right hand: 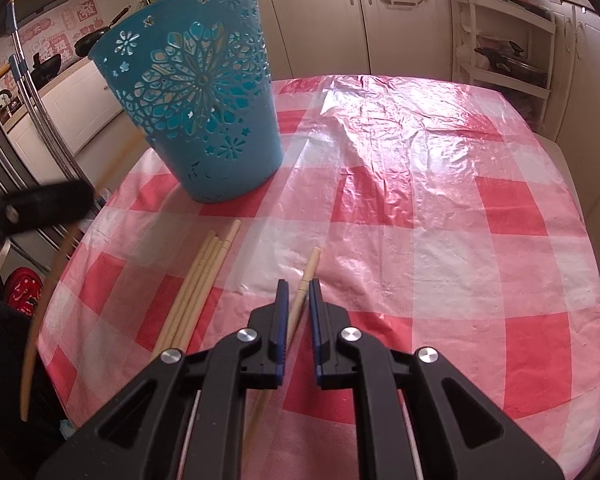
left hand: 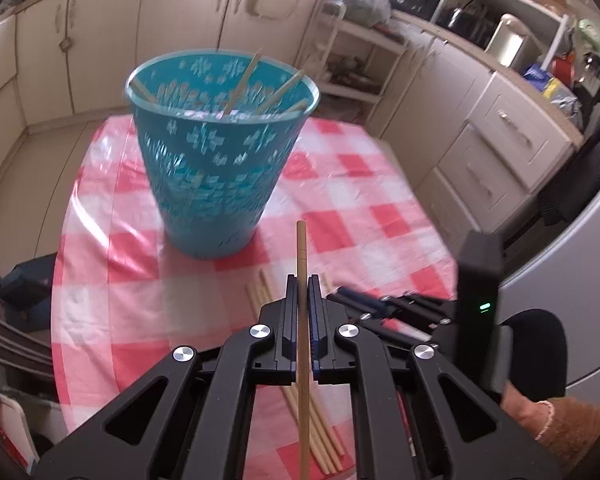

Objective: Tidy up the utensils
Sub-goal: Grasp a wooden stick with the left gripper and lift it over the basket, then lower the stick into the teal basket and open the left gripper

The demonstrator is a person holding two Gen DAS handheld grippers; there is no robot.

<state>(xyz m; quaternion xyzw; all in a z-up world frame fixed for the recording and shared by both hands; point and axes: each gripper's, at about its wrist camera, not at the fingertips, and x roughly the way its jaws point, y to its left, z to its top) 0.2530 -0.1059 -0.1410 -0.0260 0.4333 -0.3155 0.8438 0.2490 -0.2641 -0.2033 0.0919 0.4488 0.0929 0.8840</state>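
Observation:
My left gripper [left hand: 303,280] is shut on one wooden chopstick [left hand: 301,248], held up off the table and pointing toward the teal cut-out basket [left hand: 220,152]. Several chopsticks lean inside the basket. A small bundle of loose chopsticks [right hand: 198,288] lies on the checked cloth near the front edge. My right gripper [right hand: 299,282] sits low on the cloth, jaws nearly together on another chopstick [right hand: 310,264] that runs slantwise between its pads. In the right wrist view the left gripper [right hand: 80,196] and its chopstick are blurred at the far left. The basket [right hand: 196,92] stands at the table's back left.
The red-and-white cloth under clear plastic [right hand: 420,200] covers a rounded table. Cream cabinets [left hand: 100,40] and a white shelf rack [right hand: 500,48] stand beyond it. A hand [left hand: 548,420] holds the right gripper at the left wrist view's lower right.

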